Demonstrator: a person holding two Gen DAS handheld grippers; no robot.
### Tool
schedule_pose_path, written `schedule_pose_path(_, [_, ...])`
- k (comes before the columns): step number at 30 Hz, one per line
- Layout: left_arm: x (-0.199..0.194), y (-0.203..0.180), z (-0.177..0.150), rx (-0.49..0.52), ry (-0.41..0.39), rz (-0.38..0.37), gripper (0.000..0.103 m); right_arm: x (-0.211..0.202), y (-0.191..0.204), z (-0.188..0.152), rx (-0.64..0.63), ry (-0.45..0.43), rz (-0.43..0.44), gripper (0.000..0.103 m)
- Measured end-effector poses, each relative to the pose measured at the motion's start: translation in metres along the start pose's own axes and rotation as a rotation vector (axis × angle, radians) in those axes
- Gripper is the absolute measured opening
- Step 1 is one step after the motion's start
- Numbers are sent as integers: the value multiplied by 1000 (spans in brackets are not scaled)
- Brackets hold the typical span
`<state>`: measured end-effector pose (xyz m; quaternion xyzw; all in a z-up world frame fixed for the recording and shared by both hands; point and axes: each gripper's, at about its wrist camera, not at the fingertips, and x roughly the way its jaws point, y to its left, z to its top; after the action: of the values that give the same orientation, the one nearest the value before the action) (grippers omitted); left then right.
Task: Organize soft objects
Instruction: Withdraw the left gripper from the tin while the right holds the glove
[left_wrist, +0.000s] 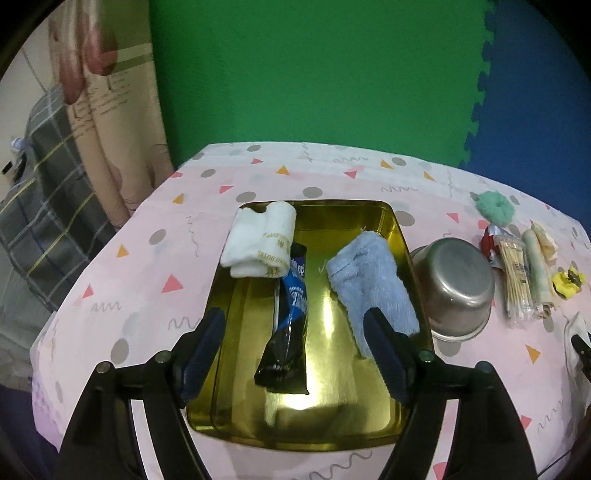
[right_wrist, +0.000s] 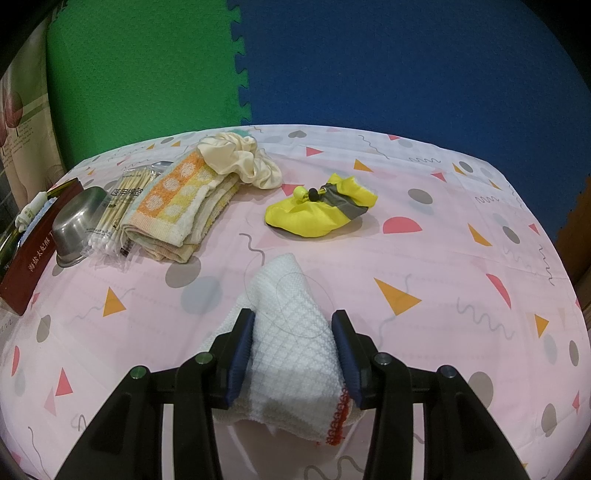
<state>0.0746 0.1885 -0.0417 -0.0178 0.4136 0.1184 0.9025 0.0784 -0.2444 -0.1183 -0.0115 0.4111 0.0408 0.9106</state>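
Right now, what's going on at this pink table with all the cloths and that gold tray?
Someone is sorting soft things with two hand-held grippers. The gold metal tray already holds a folded white towel, a fluffy light-blue cloth and a black-and-blue packet. The left gripper hangs over the tray, jaws open and empty. The right gripper has its jaws closed on a white waffle-weave cloth. A yellow drawstring pouch and a cream scrunchie lie outside the tray.

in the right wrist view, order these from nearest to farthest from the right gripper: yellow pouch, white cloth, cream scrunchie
1. white cloth, between the right gripper fingers.
2. yellow pouch, mid-table, slightly right.
3. cream scrunchie, far side, left of centre.
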Motion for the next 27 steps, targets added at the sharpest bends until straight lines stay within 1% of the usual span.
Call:
schedule_pose_path(3, [-5,2,-7,-24,-13,-3,76,0,0,0,-1,0,-1,45])
schedule_pose_path(8, [-8,4,-15,-11,-34,46,78,-1,2,0,-22,-3,-26,45])
schedule_pose_path(11, [-8,9,-17,-22,-32,41,79,-2,7,0,-33,-3,-58,45])
schedule_pose_path(15, [-4,14,-20,-38,-19,39,81,-3,6,0,-16,-1,-72,43])
schedule_pose_path(19, [-4,14,-20,-39,-21,41,81,-5,14,0,-44,-2,-122,43])
schedule_pose_path(23, [-3,16,-22,-41,-21,43,84,-8,20,3,-39,0,-149,39])
schedule_pose_path(27, [0,21,-22,-65,-12,46,84,-15,19,6,1,-5,-124,33])
